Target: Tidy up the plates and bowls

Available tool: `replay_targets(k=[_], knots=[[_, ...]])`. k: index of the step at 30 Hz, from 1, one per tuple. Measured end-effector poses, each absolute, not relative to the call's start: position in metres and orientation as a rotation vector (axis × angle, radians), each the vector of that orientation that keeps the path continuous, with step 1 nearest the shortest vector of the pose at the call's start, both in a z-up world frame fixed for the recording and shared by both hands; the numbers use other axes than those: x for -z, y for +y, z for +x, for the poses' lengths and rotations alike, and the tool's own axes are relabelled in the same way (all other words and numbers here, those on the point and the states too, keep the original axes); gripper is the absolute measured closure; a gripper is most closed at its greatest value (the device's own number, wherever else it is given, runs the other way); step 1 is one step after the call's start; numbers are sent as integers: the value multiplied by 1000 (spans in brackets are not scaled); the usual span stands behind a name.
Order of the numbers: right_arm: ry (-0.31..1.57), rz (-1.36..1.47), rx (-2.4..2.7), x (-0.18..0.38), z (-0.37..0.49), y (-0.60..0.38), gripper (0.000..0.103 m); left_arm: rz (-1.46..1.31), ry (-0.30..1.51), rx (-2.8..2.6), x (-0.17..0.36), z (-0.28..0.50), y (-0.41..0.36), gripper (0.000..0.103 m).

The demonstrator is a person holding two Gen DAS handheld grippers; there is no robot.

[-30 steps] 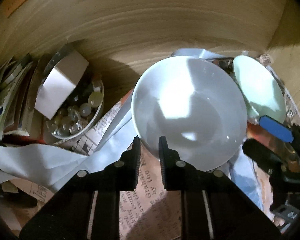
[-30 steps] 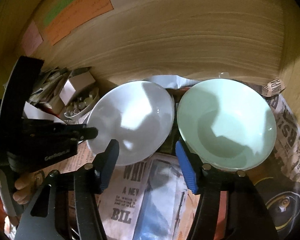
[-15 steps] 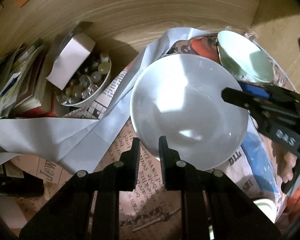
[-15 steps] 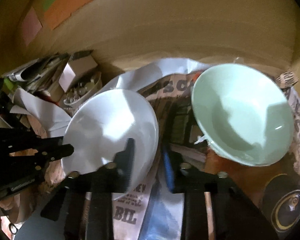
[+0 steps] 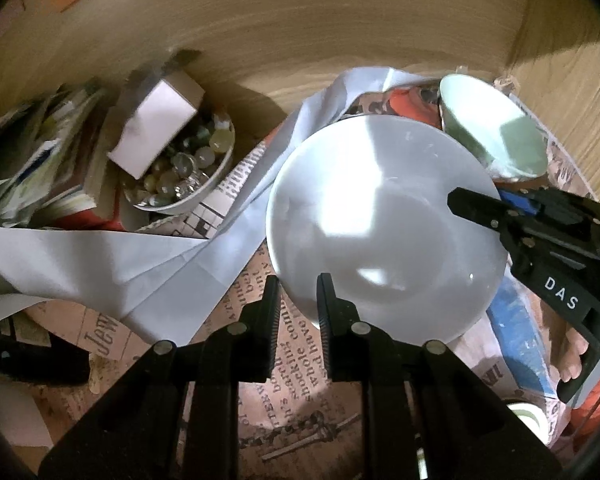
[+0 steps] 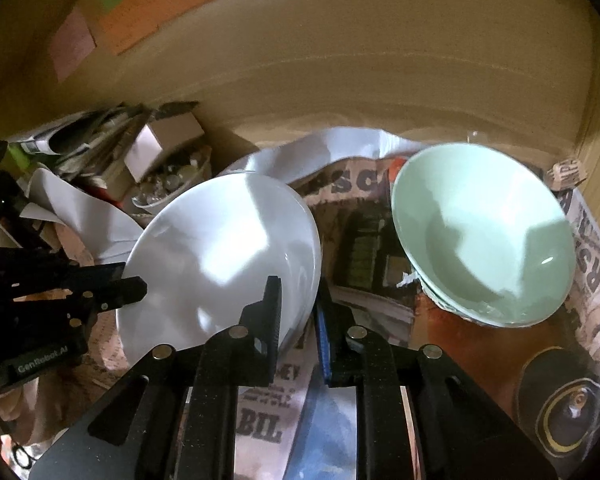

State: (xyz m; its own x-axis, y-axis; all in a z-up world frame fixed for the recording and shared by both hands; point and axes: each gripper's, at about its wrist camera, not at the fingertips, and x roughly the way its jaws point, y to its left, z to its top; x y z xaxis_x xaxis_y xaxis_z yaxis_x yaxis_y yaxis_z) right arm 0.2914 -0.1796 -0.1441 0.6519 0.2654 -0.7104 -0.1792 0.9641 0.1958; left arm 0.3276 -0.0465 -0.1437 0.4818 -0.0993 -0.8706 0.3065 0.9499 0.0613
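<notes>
Glazed and rigid, the white bowl (image 6: 220, 256) looked slippery and breakable, gripped at opposite rim edges by the left gripper (image 5: 298, 300) and the right gripper (image 6: 298, 304), both clamped narrow on it.

Both wrist views look steeply down, close, sharing the white bowl (image 5: 384, 224).

left gripper (image 5: 298, 298): lower centre of the left wrist view, pointing steeply down, jaws nearly together, clamped on the near rim of the white bowl (image 5: 384, 224)
right gripper (image 6: 298, 300): lower centre of the right wrist view, jaws have just closed, clamped on the bowl's right rim; black finger inside, blue-padded finger outside
cross view: right gripper comes in from the right edge of the left wrist view, left gripper from the left edge of the right wrist view
hand (image 5: 568, 344): fingers on the right gripper's handle, lower right of the left wrist view
</notes>
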Motion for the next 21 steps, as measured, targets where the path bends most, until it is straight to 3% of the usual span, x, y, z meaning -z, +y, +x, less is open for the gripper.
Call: replay_targets(k=[21], knots=[[637,94,-244,81,218,-165,88,165,795,257,73,251,-25,86]])
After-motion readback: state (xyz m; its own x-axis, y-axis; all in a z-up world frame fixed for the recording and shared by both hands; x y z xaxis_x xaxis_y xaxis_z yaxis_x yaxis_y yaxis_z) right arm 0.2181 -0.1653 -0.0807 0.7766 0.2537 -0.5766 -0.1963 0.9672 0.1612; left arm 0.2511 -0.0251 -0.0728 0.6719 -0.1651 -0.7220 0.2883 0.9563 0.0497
